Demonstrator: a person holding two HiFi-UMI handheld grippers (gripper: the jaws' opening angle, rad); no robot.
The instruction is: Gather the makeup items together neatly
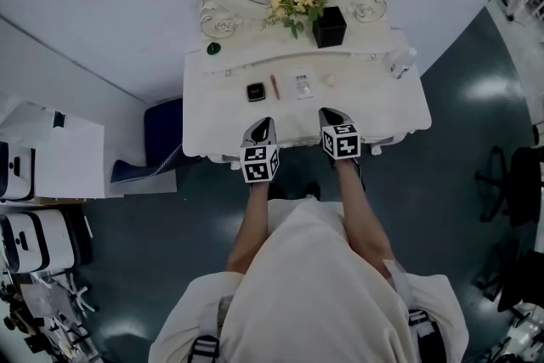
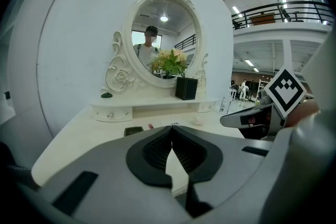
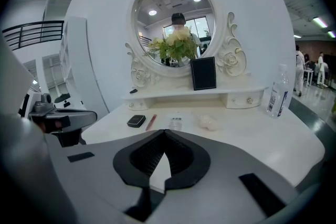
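My L gripper (image 1: 267,122) & R gripper (image 1: 327,112), both clenched, empty. Makeup row lies just ahead: compact (image 1: 255,92), pencil (image 1: 274,87) pointing away from me, nearer L; sachet (image 1: 303,86), puff (image 1: 330,81) nearer R.

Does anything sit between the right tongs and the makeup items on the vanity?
Nothing visible does. Only bare tabletop lies between the shut, empty right tongs and the row of compact, pencil, sachet and pale lump. The water bottle stands off to the right, outside that path.

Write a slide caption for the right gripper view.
Shut hand-held gripper facing a white dressing table where a black compact and red pencil lie.
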